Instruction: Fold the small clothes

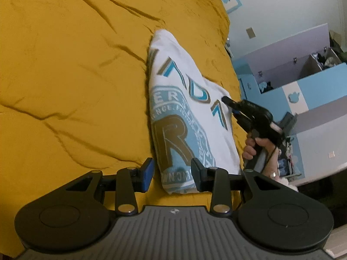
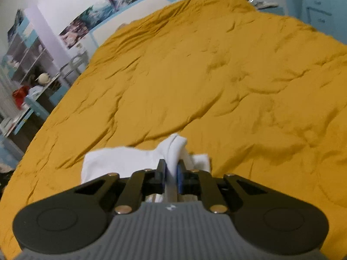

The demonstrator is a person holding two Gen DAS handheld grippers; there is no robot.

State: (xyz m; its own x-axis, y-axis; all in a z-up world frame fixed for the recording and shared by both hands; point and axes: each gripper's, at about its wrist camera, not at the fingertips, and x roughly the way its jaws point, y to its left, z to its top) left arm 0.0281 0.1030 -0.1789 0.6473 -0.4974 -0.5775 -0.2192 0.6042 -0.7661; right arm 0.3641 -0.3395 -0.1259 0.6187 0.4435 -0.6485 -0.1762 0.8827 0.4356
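Observation:
A folded white T-shirt (image 1: 186, 108) with blue and brown print lies on the yellow bedspread (image 1: 76, 75) near the bed's right edge. My left gripper (image 1: 173, 173) stands open around the shirt's near corner. Its left pad is apart from the cloth. At the shirt's right edge a hand (image 1: 256, 147) holds my right gripper (image 1: 226, 99). In the right wrist view that gripper (image 2: 172, 169) is shut on a bunched fold of the white shirt (image 2: 121, 160), which spreads out to the left under the fingers.
Blue and lilac cabinets (image 1: 303, 91) stand past the bed's right edge. In the right wrist view, shelves (image 2: 28, 65) with small items stand beyond the bed's left edge. The wrinkled bedspread (image 2: 216, 75) stretches far ahead to the wall.

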